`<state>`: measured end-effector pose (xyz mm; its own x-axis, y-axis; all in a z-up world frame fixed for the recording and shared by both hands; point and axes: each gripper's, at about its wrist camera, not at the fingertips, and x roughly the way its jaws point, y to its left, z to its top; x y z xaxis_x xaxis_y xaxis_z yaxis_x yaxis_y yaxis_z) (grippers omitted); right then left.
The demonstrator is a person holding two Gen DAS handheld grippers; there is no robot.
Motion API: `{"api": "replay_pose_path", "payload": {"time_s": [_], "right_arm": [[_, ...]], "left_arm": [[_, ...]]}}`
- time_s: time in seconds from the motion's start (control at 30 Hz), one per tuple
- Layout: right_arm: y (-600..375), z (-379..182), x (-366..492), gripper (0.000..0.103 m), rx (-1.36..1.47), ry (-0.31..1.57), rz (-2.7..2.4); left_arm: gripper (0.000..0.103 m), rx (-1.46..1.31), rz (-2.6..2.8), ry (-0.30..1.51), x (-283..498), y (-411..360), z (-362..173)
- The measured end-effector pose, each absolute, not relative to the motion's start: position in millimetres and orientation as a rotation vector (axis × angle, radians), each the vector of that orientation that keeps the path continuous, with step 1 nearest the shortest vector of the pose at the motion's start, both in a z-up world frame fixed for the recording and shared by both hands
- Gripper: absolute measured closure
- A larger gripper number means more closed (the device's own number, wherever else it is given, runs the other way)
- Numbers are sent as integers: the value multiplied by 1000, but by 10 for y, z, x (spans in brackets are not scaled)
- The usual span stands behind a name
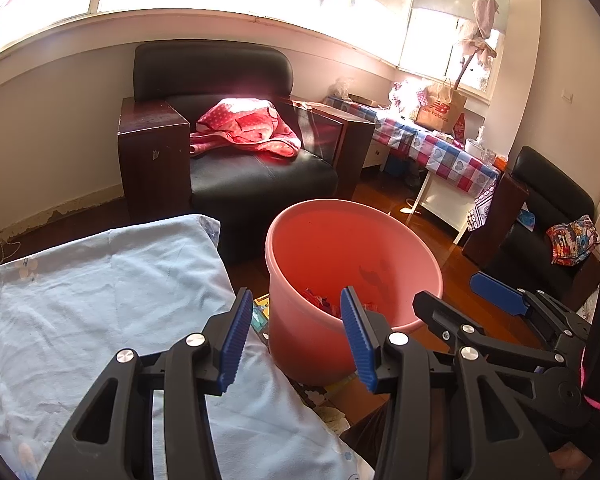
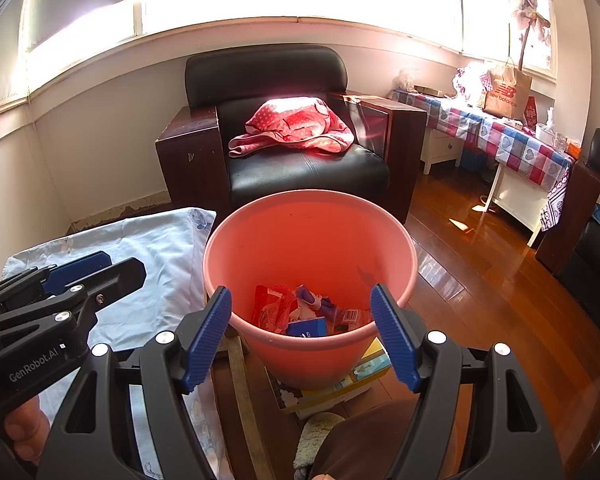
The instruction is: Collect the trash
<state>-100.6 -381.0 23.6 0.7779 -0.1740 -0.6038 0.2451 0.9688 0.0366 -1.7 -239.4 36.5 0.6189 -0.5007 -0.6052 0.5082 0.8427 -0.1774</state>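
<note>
Pink bin (image 2: 310,276) with wrappers (image 2: 300,312) inside, beside the cloth-covered worktop (image 1: 100,280).
Left gripper (image 1: 296,340) and right gripper (image 2: 302,332) both gape empty above its near rim; bare wood floor (image 2: 500,280) lies open rightward.

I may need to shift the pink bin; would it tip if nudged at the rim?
Probably yes: the pink bin narrows toward its base and holds only a little trash, so it looks light. It also seems perched on a box, likely wobbly.
</note>
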Motion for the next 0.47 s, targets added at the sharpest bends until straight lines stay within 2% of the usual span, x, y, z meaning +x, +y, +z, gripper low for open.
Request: {"api": "replay_pose_path", "payload": {"time_s": [0.47], "right_arm": [[-3803,214,-1002,31,116,642,-224]], "left_arm": [[57,15,-574,701,-6,-2376,358]]}}
